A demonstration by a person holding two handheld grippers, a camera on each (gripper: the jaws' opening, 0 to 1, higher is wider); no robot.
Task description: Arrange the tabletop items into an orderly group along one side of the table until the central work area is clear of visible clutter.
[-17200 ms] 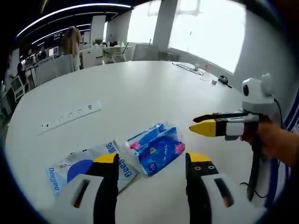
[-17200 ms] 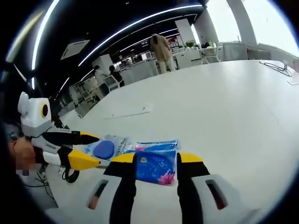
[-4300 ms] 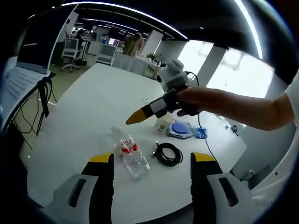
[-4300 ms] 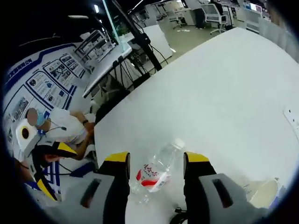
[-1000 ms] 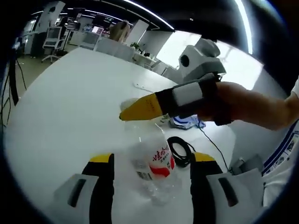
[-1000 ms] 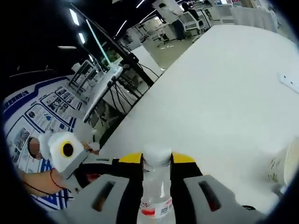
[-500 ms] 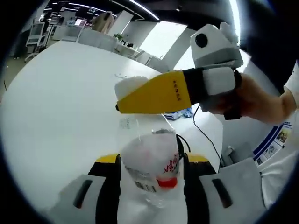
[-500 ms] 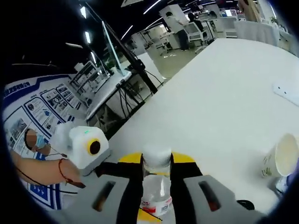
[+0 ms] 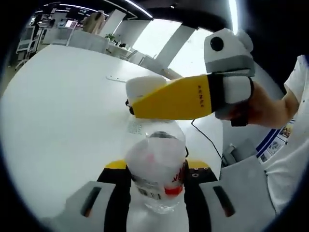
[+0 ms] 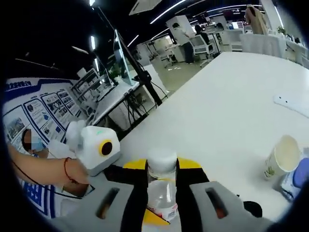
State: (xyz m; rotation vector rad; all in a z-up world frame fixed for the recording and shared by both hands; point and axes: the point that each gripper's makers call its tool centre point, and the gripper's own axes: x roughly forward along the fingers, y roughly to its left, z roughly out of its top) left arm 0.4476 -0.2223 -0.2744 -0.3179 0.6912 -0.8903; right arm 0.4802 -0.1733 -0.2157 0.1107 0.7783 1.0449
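Observation:
A clear water bottle (image 9: pixel 155 162) with a red-and-white label stands upright between my two grippers. In the left gripper view my left gripper (image 9: pixel 157 169) is shut on the bottle's body, its jaws pressed against both sides. My right gripper (image 9: pixel 136 104) comes in from the right, held by a hand, and clamps the neck just under the white cap (image 9: pixel 145 85). In the right gripper view my right gripper (image 10: pixel 161 166) is shut on the bottle (image 10: pixel 161 193) below its cap (image 10: pixel 161 161), and my left gripper's yellow fingertip (image 10: pixel 151 218) shows lower down.
The white table (image 10: pixel 231 92) stretches away. A paper cup (image 10: pixel 282 155), a blue packet (image 10: pixel 300 178) and a black cable coil (image 10: pixel 251 208) lie at the right, a power strip (image 10: pixel 290 104) farther off. A thin cable (image 9: pixel 208 140) trails over the table edge. Desks and people stand behind.
My left gripper's jaws have drawn in around the bottle's body. The right gripper keeps its hold on the neck. Both views have shifted a little with the hands.

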